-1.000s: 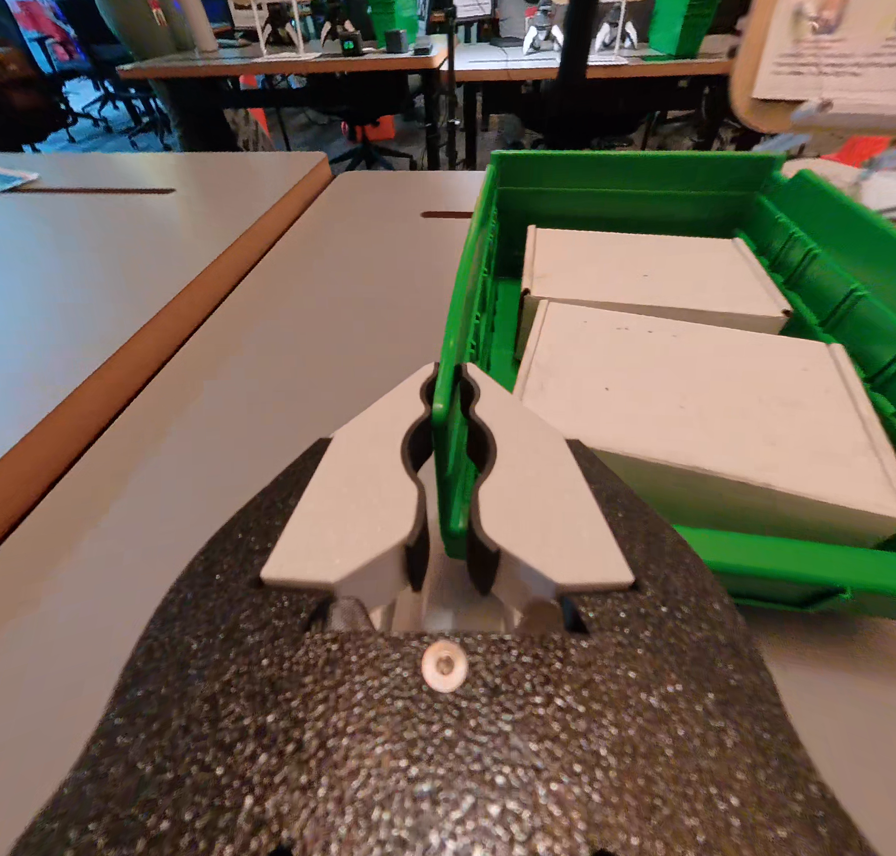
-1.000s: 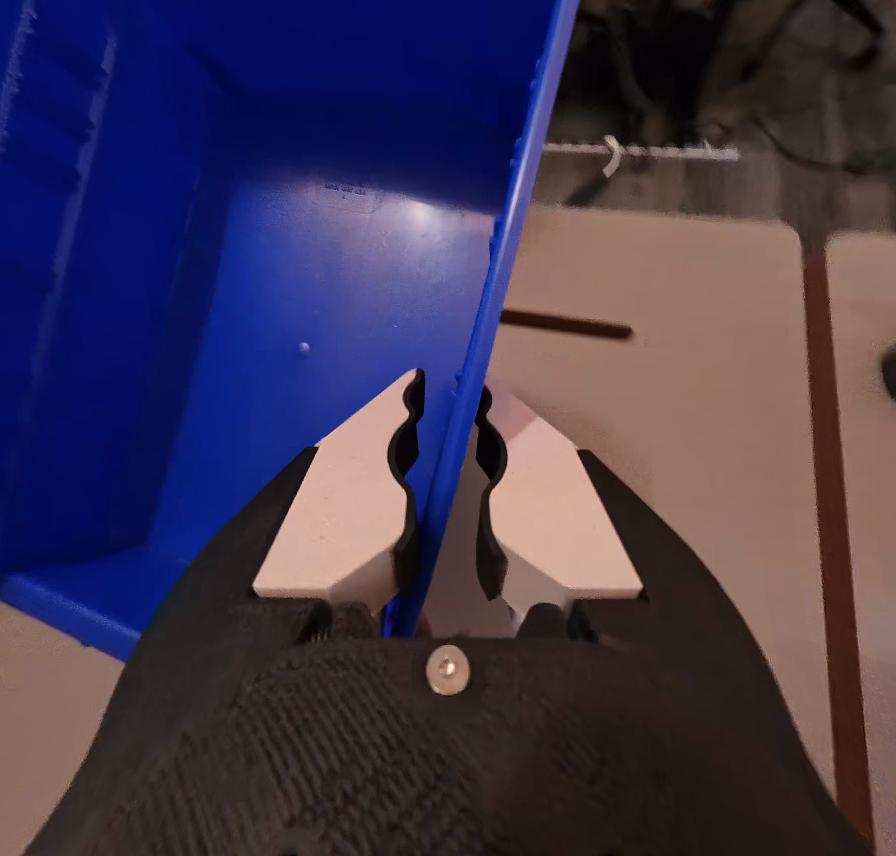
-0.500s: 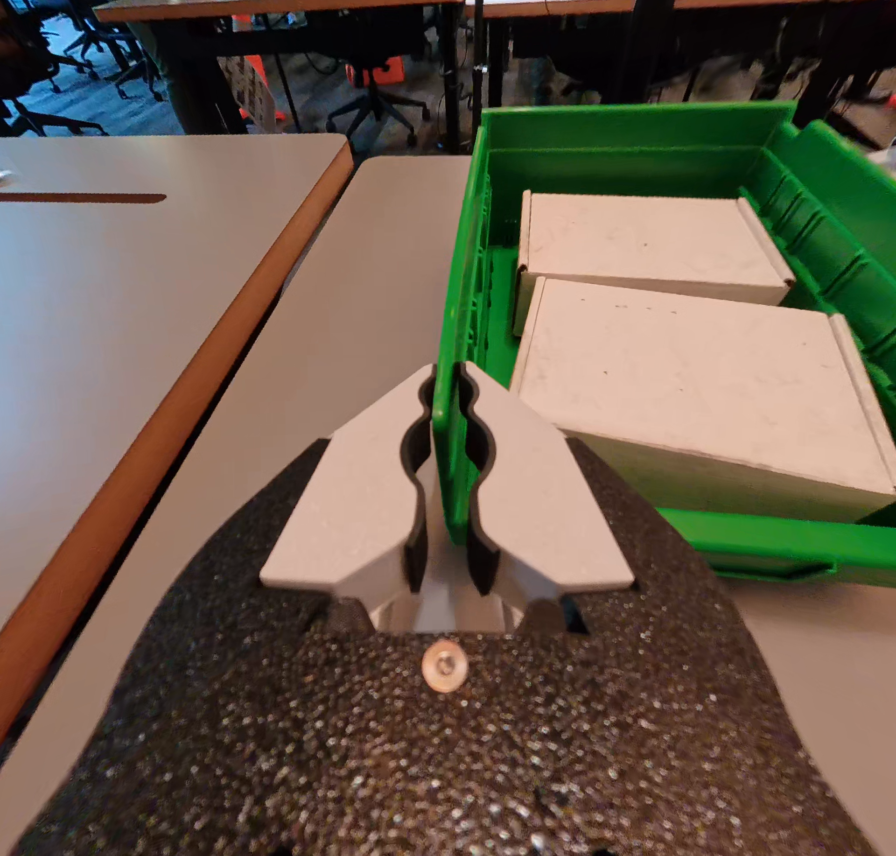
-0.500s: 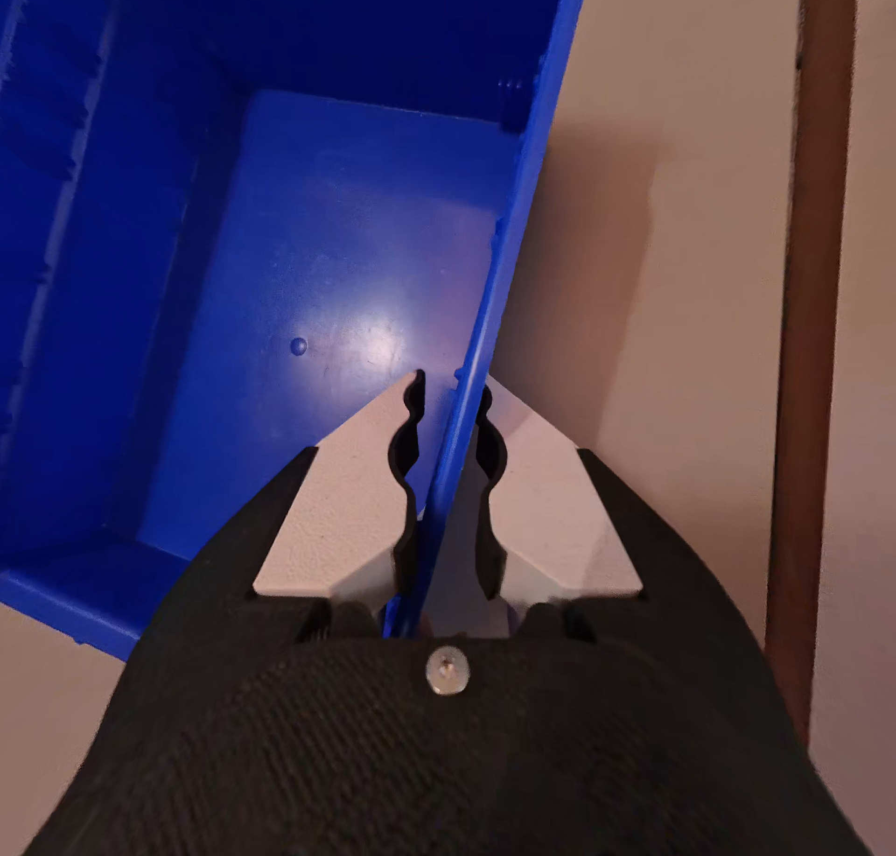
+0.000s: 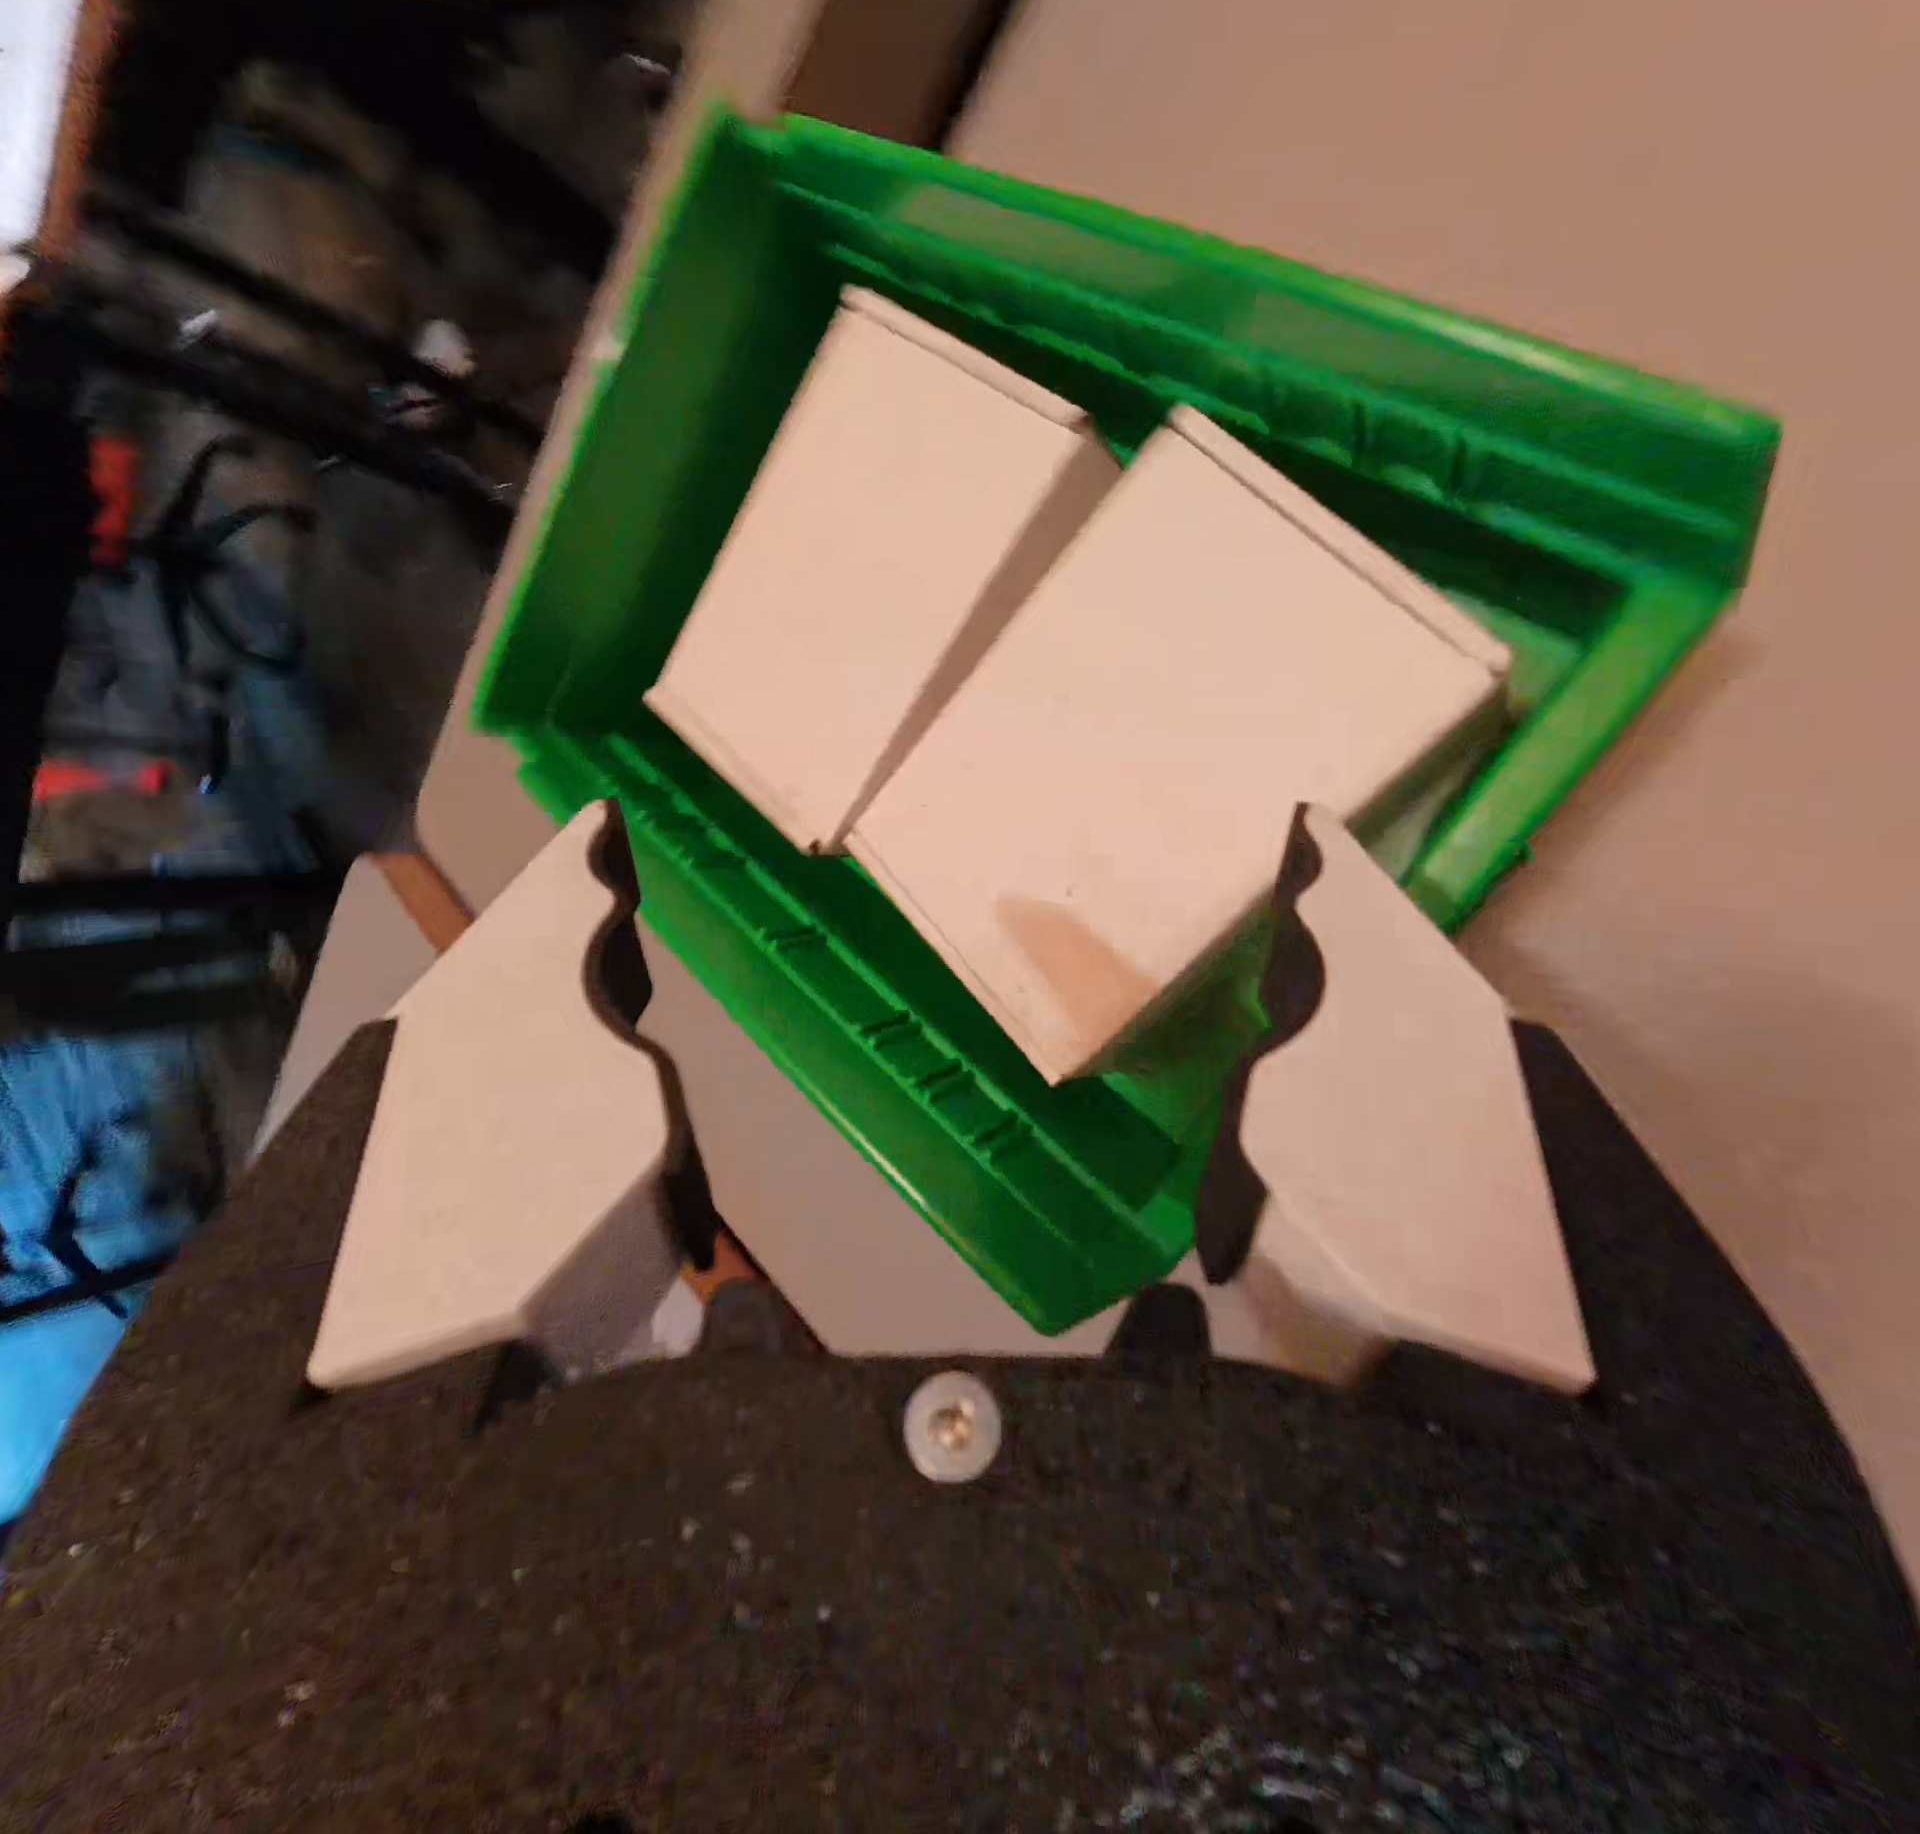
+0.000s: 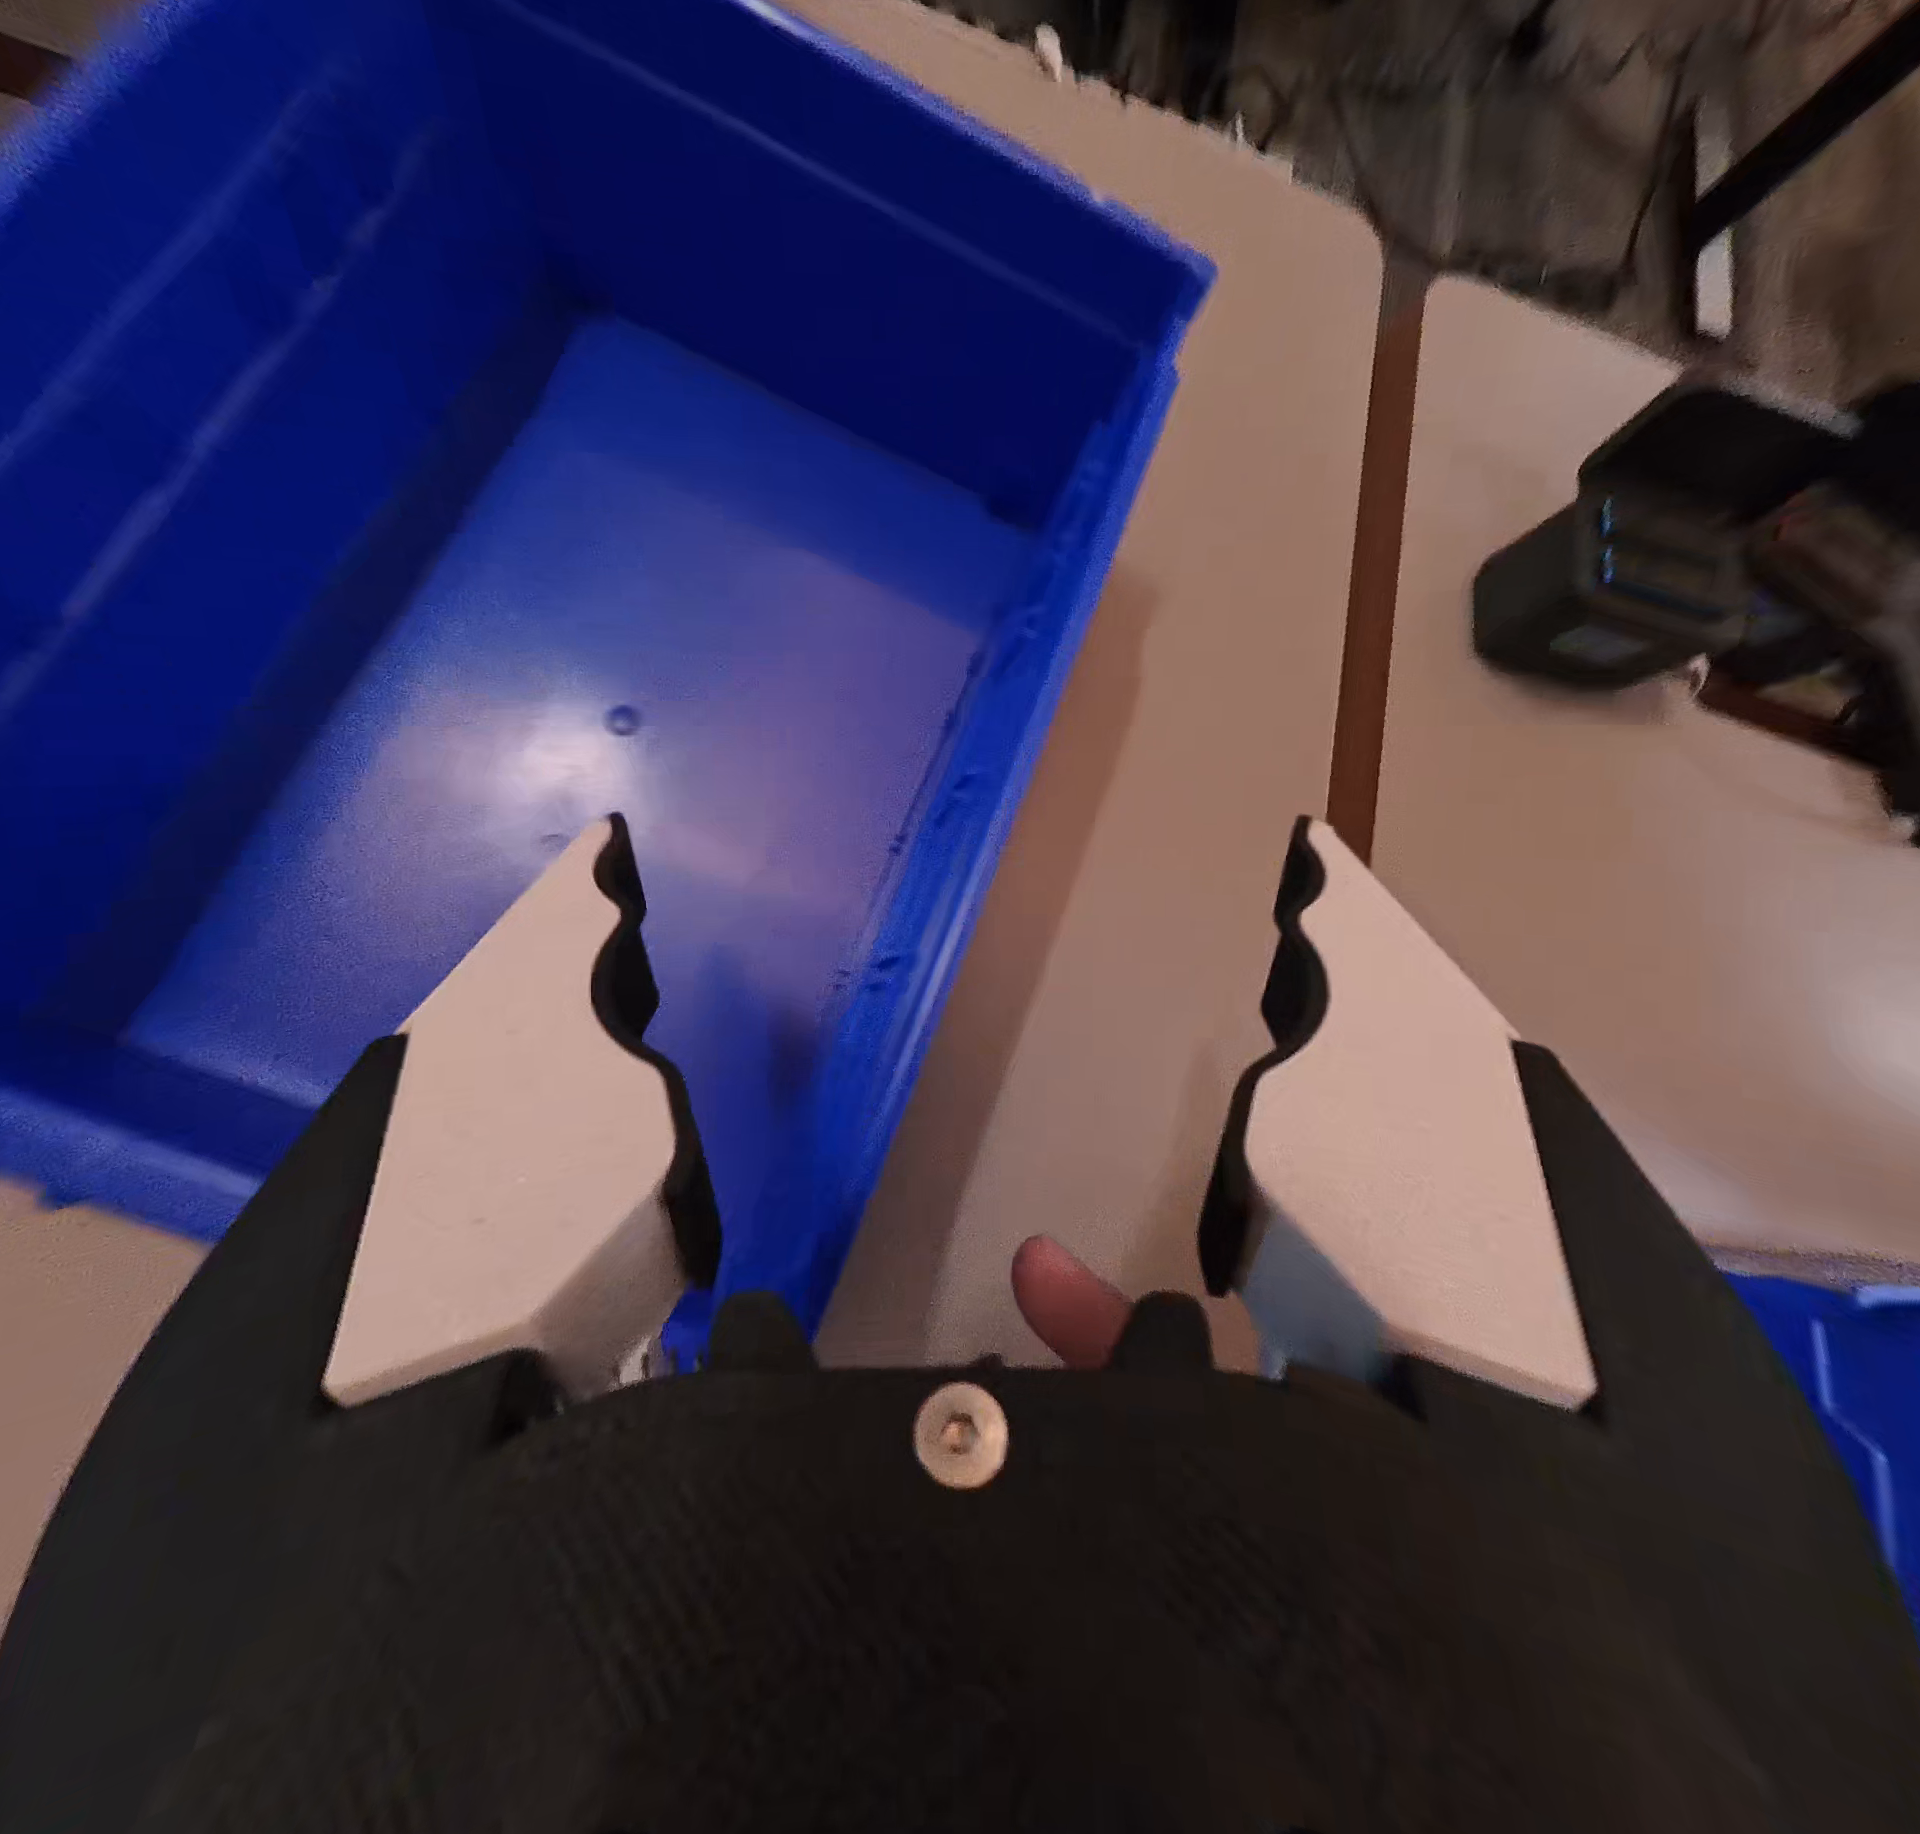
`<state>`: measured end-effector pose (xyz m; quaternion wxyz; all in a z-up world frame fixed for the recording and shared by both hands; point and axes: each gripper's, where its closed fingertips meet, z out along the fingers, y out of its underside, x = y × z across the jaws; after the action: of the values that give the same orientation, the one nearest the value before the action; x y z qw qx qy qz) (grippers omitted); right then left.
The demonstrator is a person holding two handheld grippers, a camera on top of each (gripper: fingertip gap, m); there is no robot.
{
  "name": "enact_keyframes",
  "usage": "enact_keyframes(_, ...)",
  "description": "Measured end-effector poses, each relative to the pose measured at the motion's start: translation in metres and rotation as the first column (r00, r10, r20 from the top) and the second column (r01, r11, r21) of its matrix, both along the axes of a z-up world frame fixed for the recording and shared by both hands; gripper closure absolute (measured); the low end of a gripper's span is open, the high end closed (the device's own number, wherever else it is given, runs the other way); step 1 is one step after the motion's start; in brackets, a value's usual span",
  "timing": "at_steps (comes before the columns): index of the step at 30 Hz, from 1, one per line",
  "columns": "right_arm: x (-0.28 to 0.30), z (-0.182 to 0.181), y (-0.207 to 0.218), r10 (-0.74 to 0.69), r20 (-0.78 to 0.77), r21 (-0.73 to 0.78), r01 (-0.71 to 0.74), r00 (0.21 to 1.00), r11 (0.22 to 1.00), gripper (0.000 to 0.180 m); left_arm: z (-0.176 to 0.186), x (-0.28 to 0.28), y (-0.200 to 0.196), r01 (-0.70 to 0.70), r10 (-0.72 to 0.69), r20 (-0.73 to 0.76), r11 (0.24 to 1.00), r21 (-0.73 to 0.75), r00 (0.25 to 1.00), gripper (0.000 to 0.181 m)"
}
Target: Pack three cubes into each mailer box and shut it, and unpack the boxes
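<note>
Now spread wide after clamping the bin walls half a second ago: both claws, releasing their rims and lifting to look down from above. Left claw (image 5: 951, 828) hanging with fingers far apart over the green bin (image 5: 665, 413), gripping nothing, the bin's near corner lying between the fingers in the left wrist view. Sitting inside the green bin, two closed white mailer boxes side by side and touching: the far mailer box (image 5: 873, 558) toward the bin's back wall, the near mailer box (image 5: 1153, 735) raised a little at its near edge and partly overlapping its neighbour. Resting on the pale surface (image 5: 1558, 174), the green bin, turned at an angle to the camera.

Right claw (image 6: 956, 828) likewise standing apart and holding nothing, straddling the right-hand wall of the blue bin (image 6: 1039, 745) from above. Showing only its bare glossy floor, the blue bin. Peeking out below the right claw, a fingertip (image 6: 1060, 1296) of the person. Lying on the neighbouring surface to the right, a dark device (image 6: 1683, 537), blurred. No cubes in view.
</note>
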<state>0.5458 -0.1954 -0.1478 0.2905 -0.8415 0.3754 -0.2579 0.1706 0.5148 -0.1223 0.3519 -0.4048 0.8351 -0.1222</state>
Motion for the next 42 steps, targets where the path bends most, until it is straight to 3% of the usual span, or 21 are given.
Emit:
enact_keyframes(2, -0.027, 0.018, 0.018, 0.08, 0.046, 0.029, -0.082, 0.996, 0.996, 0.06, -0.025, 0.002, -0.003, 0.123, -0.105, -0.194, 0.989, 0.086, 0.975, 0.057)
enact_keyframes(5, -0.077, 0.029, 0.046, 0.219, 0.086, 0.082, -0.225, 0.972, 0.971, 0.066, -0.054, 0.003, 0.008, 0.235, -0.141, -0.421, 0.955, 0.182, 0.896, 0.049)
enact_keyframes(14, -0.197, 0.003, 0.079, 0.372, 0.062, 0.133, -0.377, 0.926, 0.916, 0.069, -0.099, 0.01, -0.002, 0.417, -0.224, -0.682, 0.899, 0.13, 0.696, 0.051)
enact_keyframes(17, -0.224, -0.003, 0.09, 0.416, 0.064, 0.114, -0.42, 0.907, 0.9, 0.069, -0.105, 0.012, -0.001, 0.434, -0.215, -0.703, 0.889, 0.146, 0.677, 0.043)
enact_keyframes(20, -0.242, -0.012, 0.1, 0.453, 0.055, 0.107, -0.456, 0.89, 0.883, 0.07, -0.098, 0.014, -0.008, 0.502, -0.275, -0.691, 0.852, 0.147, 0.669, 0.064)
enact_keyframes(22, -0.246, -0.018, 0.101, 0.447, 0.045, 0.1, -0.449, 0.894, 0.888, 0.069, -0.095, 0.014, -0.015, 0.53, -0.311, -0.672, 0.835, 0.144, 0.672, 0.068)
enact_keyframes(26, -0.251, -0.021, 0.112, 0.451, 0.048, 0.13, -0.453, 0.891, 0.882, 0.069, -0.102, 0.014, -0.007, 0.486, -0.255, -0.691, 0.86, 0.158, 0.676, 0.059)
enact_keyframes(31, -0.26, -0.022, 0.123, 0.474, 0.063, 0.12, -0.478, 0.878, 0.87, 0.07, -0.1, 0.01, -0.012, 0.454, -0.264, -0.699, 0.886, 0.098, 0.665, 0.07)
enact_keyframes(37, -0.263, -0.033, 0.119, 0.448, 0.046, 0.125, -0.45, 0.893, 0.884, 0.069, -0.127, 0.004, 0.006, 0.401, -0.161, -0.757, 0.905, 0.144, 0.634, 0.044)
enact_keyframes(42, -0.271, -0.032, 0.124, 0.461, 0.07, 0.121, -0.466, 0.885, 0.877, 0.07, -0.123, 0.004, 0.01, 0.335, -0.118, -0.763, 0.932, 0.135, 0.636, 0.049)
